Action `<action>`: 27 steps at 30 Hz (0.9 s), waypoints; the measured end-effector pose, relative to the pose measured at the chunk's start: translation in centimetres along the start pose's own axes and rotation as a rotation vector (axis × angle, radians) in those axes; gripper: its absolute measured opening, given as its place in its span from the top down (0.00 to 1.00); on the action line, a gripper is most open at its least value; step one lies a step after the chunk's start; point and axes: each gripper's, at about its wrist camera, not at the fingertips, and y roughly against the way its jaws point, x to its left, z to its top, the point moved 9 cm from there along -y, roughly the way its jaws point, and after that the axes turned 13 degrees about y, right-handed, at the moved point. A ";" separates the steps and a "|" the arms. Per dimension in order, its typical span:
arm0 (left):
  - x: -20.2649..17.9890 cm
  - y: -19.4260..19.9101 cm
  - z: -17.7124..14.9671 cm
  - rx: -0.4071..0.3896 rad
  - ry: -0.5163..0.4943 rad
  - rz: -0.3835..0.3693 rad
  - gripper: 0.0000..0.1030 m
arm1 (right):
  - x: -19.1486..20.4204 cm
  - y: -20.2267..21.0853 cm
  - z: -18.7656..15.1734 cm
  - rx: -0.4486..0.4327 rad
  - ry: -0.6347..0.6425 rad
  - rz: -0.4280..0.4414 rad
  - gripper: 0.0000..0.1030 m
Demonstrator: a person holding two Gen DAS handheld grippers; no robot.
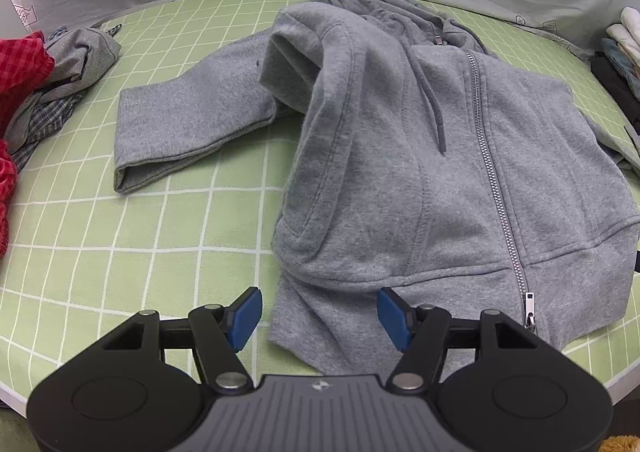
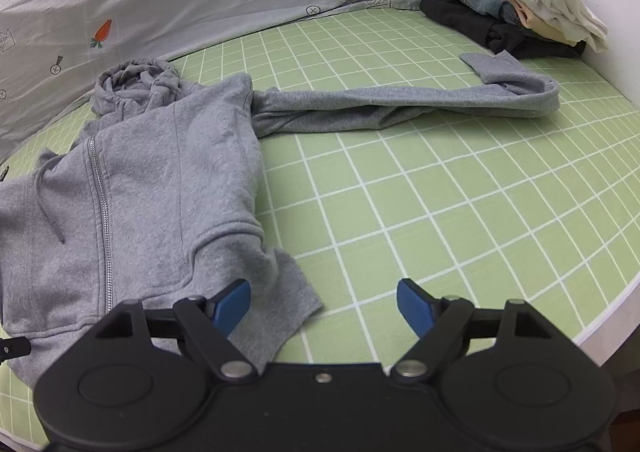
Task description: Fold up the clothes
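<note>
A grey zip hoodie [image 1: 420,172] is spread front-up on the green checked sheet [image 2: 460,212], one sleeve [image 2: 400,102] stretched toward a stack of folded clothes [image 2: 512,0]. The left gripper [image 1: 318,318] is held with fingers spread above the hem, nothing pinched. The right gripper [image 2: 323,308] is likewise spread over the hem corner. Crumpled garments [image 1: 48,84] are seen at the left.

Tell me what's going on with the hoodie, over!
Left gripper and right gripper open, empty, above the hem. Hoodie flat, zipped, unfolded, sleeves spread. Nothing in the way.
</note>
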 end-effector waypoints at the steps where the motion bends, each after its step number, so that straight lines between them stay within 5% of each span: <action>1: 0.1 -0.2 -0.1 0.002 -0.005 0.005 0.37 | 0.3 -0.2 0.0 -0.001 0.030 -0.009 0.26; 6: 0.2 -0.7 0.0 0.002 -0.022 0.011 0.37 | 2.3 -1.7 0.4 -0.010 0.225 -0.042 0.45; 11: -0.1 -1.0 0.3 -0.005 -0.033 0.002 0.41 | 3.0 -2.6 0.6 -0.012 0.201 0.027 0.57; 16: -0.7 -0.8 0.1 0.007 -0.021 -0.029 0.80 | 3.7 -2.2 0.1 -0.005 0.158 0.083 0.92; 27: 2.4 1.3 -3.6 0.171 0.056 -0.025 0.86 | 4.1 0.9 -3.7 0.103 0.226 0.039 0.93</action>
